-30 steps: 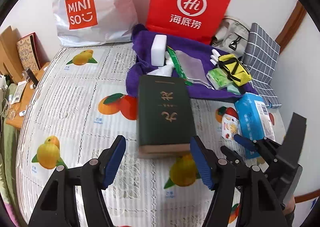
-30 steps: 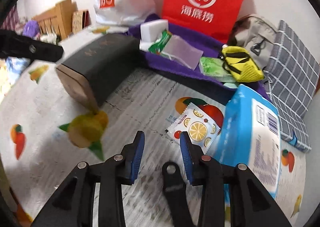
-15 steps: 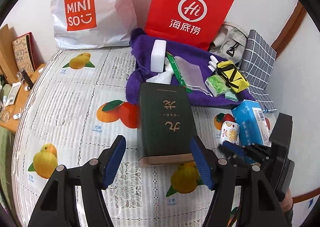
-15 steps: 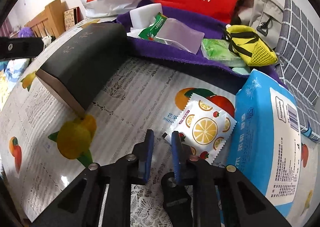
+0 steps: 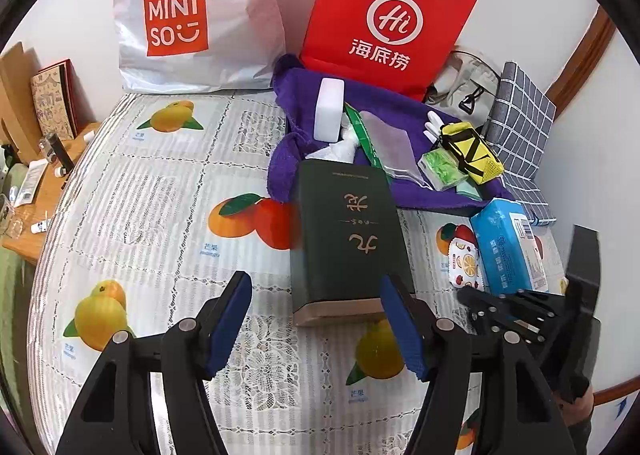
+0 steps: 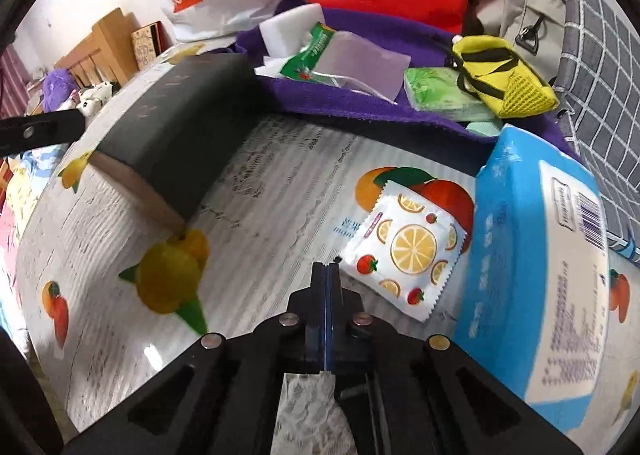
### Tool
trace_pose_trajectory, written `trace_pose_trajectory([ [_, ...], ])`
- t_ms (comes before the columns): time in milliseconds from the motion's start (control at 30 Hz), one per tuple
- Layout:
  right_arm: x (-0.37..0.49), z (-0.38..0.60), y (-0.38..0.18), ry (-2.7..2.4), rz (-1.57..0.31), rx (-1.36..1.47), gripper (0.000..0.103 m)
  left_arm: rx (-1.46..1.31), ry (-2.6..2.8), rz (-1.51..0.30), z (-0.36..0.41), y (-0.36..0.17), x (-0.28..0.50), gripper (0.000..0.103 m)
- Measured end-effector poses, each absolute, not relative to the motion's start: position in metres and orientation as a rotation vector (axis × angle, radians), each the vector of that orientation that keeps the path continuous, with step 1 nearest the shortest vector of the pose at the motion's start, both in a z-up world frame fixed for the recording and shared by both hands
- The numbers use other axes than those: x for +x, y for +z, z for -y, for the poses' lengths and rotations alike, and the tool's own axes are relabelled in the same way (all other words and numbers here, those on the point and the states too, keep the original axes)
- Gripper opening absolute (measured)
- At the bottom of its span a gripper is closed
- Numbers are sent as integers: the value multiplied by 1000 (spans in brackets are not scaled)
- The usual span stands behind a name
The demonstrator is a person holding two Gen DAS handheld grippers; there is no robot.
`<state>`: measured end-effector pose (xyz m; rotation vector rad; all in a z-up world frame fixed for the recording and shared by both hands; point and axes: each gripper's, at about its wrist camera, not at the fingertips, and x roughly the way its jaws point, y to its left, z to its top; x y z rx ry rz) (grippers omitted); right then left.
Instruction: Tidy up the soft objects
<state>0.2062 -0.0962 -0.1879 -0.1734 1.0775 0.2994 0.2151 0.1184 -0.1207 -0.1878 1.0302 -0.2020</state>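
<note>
A purple towel (image 5: 288,159) at the back of the table carries a white sponge (image 5: 329,110), a green packet, a clear pouch, a green tissue pack (image 5: 442,169) and a yellow mesh pouch (image 5: 472,151). A dark green box (image 5: 350,235) lies in front of it. A lemon-print wet-wipe packet (image 6: 408,247) lies next to a blue tissue pack (image 6: 536,287). My left gripper (image 5: 316,327) is open and empty, just short of the green box. My right gripper (image 6: 326,275) is shut with nothing between its pads, beside the wet-wipe packet's corner.
A white MINISO bag (image 5: 192,15) and a red paper bag (image 5: 388,15) stand against the back wall. A grey bag (image 5: 464,91) and a checked cushion (image 5: 520,123) lie at the back right. The fruit-print tablecloth (image 5: 160,223) covers the table.
My right gripper has closed from open to fully shut while moving nearer the wet-wipe packet. My left gripper has drawn back and risen a little, staying open.
</note>
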Motion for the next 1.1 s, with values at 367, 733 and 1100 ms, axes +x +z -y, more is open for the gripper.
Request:
trace_pose_trajectory([
  [367,220,75,-197,222,-1049,-343,61,-162,-219,-1031,-114,-122,221,65],
  [733,224,90,-198,171,-1067,-333,28,-172,-238,-1028,-114,-122,219,65],
  [1100,217,92,-198,221,-1072,-319,0,-170,-236,-1021,-118,-118,213,65],
])
